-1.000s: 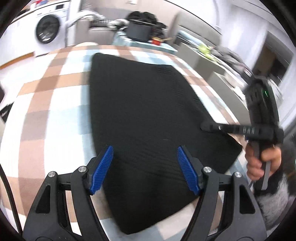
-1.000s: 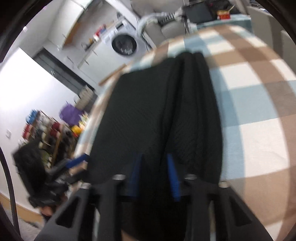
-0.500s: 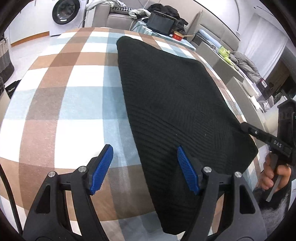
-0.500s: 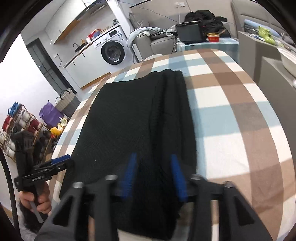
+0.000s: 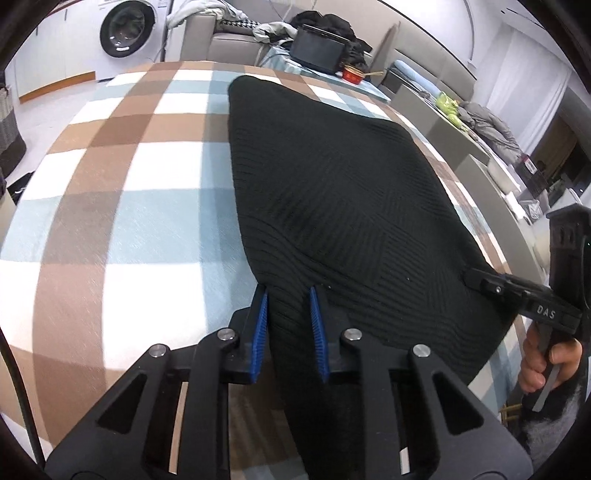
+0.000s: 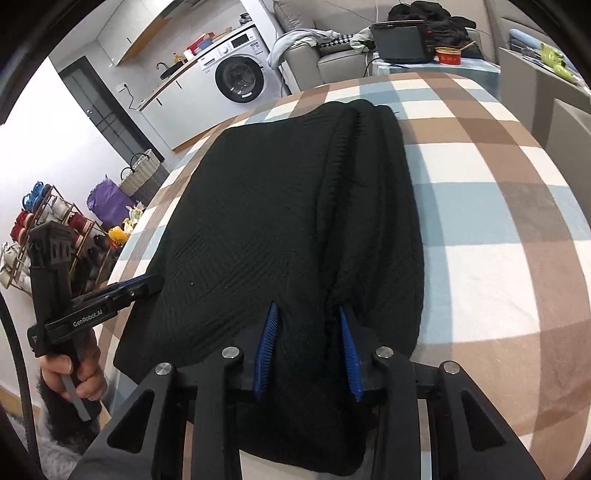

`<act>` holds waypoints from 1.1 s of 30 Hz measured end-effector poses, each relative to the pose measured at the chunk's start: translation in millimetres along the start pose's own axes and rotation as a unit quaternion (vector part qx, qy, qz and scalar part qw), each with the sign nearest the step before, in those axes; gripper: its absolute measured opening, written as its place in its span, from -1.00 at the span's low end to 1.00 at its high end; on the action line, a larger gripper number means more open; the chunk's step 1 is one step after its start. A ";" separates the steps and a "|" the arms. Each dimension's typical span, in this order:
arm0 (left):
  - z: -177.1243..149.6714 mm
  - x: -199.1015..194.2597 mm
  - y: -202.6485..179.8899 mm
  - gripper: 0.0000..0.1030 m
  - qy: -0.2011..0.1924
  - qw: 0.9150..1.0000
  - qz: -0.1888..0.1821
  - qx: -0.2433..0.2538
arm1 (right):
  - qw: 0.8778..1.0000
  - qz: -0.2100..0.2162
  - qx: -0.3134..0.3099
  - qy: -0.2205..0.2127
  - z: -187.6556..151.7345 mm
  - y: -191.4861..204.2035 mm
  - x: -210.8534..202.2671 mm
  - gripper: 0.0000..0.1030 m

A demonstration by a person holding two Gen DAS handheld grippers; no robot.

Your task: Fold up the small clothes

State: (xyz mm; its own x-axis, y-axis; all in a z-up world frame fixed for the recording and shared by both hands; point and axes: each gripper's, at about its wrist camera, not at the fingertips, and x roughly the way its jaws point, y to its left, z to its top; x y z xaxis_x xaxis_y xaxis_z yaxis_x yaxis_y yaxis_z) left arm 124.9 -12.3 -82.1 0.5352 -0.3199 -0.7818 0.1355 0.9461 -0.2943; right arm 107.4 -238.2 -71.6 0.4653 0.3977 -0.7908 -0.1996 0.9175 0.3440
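Checked tablecloth under black knit; washer behind.

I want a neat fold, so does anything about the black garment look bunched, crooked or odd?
Mostly flat, but the black knit garment has a raised lengthwise ridge of bunched fabric along its right side. Both the left gripper and right gripper pinch its near edge on the checked cloth.

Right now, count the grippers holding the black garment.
2. The left gripper pinches the black garment's near left corner; the right gripper clamps its near right edge.
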 end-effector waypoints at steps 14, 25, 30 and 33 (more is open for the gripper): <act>54.7 4.5 41.4 -0.62 -0.043 0.998 0.055 -0.005 | 0.999 -0.021 0.037 -0.033 46.4 27.5 44.9 -0.37; 32.6 -33.1 34.0 0.59 -0.100 0.993 0.070 0.001 | 0.996 -0.045 0.005 -0.073 38.9 30.0 3.6 0.73; 17.0 -56.5 22.2 0.77 -0.132 0.988 0.076 0.016 | 0.990 -0.048 -0.045 -0.124 28.1 41.1 -29.2 1.00; 5.5 -71.1 17.6 0.99 -0.173 0.982 0.077 0.018 | 0.985 -0.044 -0.067 -0.152 20.8 47.4 -41.7 1.00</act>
State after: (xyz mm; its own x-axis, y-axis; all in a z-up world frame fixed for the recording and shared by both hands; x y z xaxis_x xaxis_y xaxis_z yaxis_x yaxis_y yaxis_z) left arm 93.8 27.3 -28.7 0.8018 -0.1425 -0.5803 0.0571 0.9850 -0.1629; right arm 96.5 -211.3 -11.8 0.7189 0.3171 -0.6186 -0.2505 0.9483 0.1950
